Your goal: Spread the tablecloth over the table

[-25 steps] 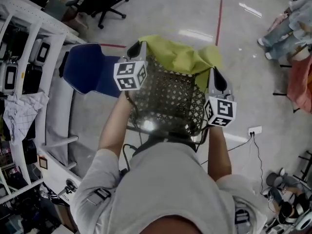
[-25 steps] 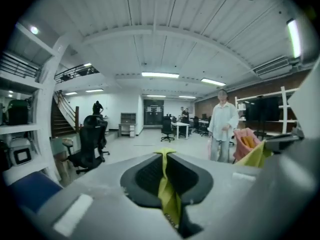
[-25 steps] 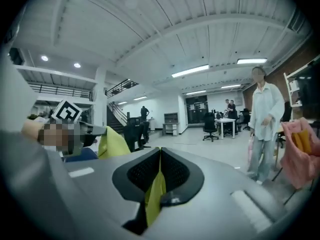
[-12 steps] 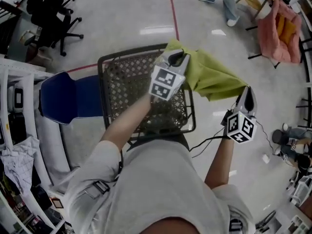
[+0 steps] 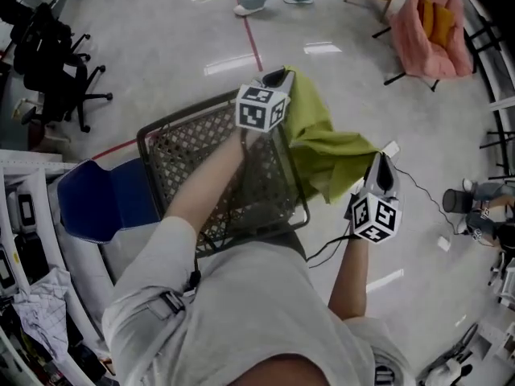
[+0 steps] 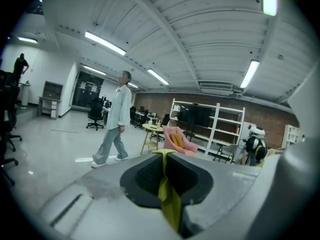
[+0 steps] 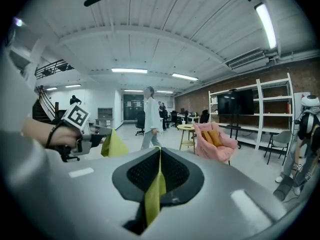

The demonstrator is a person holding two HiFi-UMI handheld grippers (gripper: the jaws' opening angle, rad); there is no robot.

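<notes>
A yellow-green tablecloth [image 5: 322, 139] hangs bunched in the air between my two grippers, to the right of a black mesh cart. My left gripper [image 5: 278, 77] is shut on one edge of it, up near the cart's far right corner. My right gripper [image 5: 381, 161] is shut on another edge, lower and to the right. In the left gripper view a strip of the tablecloth [image 6: 169, 194] is pinched between the jaws. The right gripper view shows the same: the tablecloth [image 7: 155, 191] clamped in the jaws, and the left gripper [image 7: 100, 136] at the left with cloth hanging from it. No table is in view.
The black mesh cart [image 5: 181, 175] stands just in front of me. A blue chair [image 5: 100, 203] and white shelving [image 5: 24, 207] are at the left. A pink armchair [image 5: 430, 22] stands at the far right, an office chair [image 5: 48, 63] at the far left. A person [image 6: 115, 121] walks across the floor ahead.
I have turned to the right, so the cart has slid left in the head view. Both grippers have moved with the tablecloth off the cart's right side, with the cloth held throughout.
</notes>
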